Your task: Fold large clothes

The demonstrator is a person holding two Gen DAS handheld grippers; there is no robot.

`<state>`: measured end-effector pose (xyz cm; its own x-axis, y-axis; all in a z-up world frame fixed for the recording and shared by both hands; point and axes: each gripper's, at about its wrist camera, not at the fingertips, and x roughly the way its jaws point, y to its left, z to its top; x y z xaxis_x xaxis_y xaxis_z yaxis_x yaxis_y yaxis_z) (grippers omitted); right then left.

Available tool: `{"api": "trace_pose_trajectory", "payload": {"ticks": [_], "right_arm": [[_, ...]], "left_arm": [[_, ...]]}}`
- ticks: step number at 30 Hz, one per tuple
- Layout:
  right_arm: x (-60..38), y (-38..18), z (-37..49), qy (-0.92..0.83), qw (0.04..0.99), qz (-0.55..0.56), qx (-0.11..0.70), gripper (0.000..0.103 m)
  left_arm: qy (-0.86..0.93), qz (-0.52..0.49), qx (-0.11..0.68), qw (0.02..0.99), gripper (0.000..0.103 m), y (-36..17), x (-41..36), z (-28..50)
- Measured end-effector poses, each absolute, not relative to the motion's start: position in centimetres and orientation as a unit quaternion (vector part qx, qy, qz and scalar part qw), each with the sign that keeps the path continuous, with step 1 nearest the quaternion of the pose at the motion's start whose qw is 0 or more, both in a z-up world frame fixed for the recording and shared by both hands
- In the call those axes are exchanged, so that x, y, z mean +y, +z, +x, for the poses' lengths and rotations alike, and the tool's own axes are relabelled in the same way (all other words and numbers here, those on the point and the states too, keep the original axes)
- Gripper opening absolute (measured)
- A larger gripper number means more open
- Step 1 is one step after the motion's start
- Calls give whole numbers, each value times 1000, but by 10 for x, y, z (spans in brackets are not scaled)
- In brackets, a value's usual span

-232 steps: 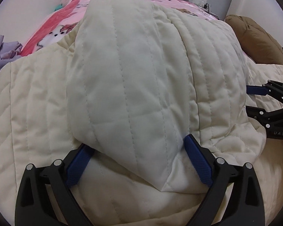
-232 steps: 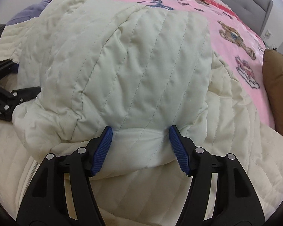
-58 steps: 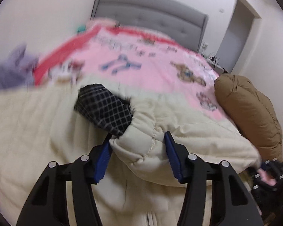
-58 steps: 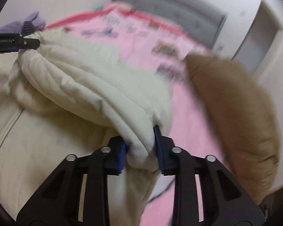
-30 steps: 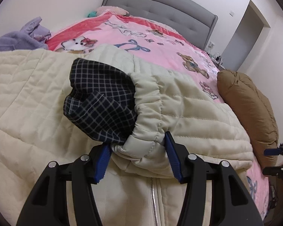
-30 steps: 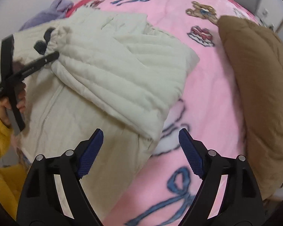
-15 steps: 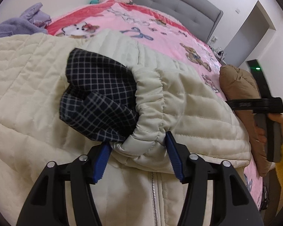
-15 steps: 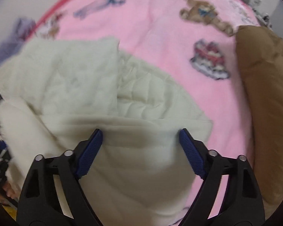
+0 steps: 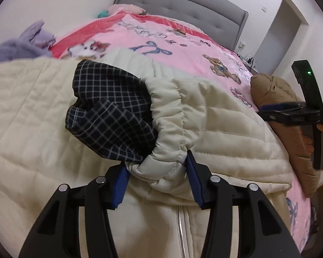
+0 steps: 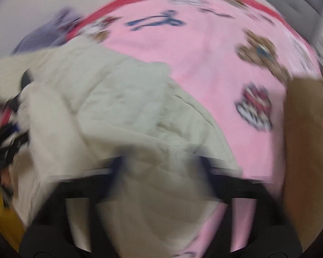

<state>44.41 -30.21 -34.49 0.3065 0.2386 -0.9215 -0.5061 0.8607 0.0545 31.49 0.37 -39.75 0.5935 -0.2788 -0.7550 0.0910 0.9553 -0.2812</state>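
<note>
Cream jacket (image 9: 215, 129) lay on pink bedspread (image 9: 183, 40), sleeve folded across zipped front; body folds remained. Left gripper (image 9: 157, 180) pinched cuff (image 9: 161, 165) at 6 o'clock, closing. Right gripper (image 10: 161, 169) blurred, jaws spreading over jacket edge, nothing gripped.

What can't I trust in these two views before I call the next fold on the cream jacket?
- Right tool: right wrist view is motion-blurred; whether the opening pads touch the cream jacket is unreadable.
- Sleeve cuff: in the left wrist view the closing left tool covers its underside.
- Zipper: cut off by the bottom edge.
- Jacket hem and far sleeve: out of both frames.
- Brown pillow: partly behind the right tool.
</note>
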Motion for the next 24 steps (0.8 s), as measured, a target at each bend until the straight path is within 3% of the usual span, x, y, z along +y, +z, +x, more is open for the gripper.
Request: {"api": "trace_pose_trajectory", "payload": {"ticks": [2,7,8,9,10,12,14,20,24], "right_arm": [[-298,-343,451,261,781,-150,547,75],[-276,-369,473,300,717,-243,580,73],[-269,-379,474,315,690,-262,596,62],[-263,-388,473,341,661,-269,612,43],[-259,-391,472,353,649,-273,616,40],[-255,-393,470,359,640,-287,615,21],[-263,-385,471,360,654,-275,606,12],[-296,-336,478,345,726,-211,556,7],[-312,-325,483,324,761,-171,535,7]], "left_arm": [[-105,-107,438,886,49,-397,4,311],[-102,-109,444,884,49,-399,2,313],[-103,-110,445,883,49,-399,2,313],[-104,-109,448,881,49,-399,1,314],[-105,-105,451,880,49,-400,0,316],[-107,-99,453,880,49,-401,0,317],[-108,-96,451,881,49,-401,1,316],[-84,-75,360,926,46,-370,-4,302],[-81,-85,389,914,45,-384,-3,314]]}}
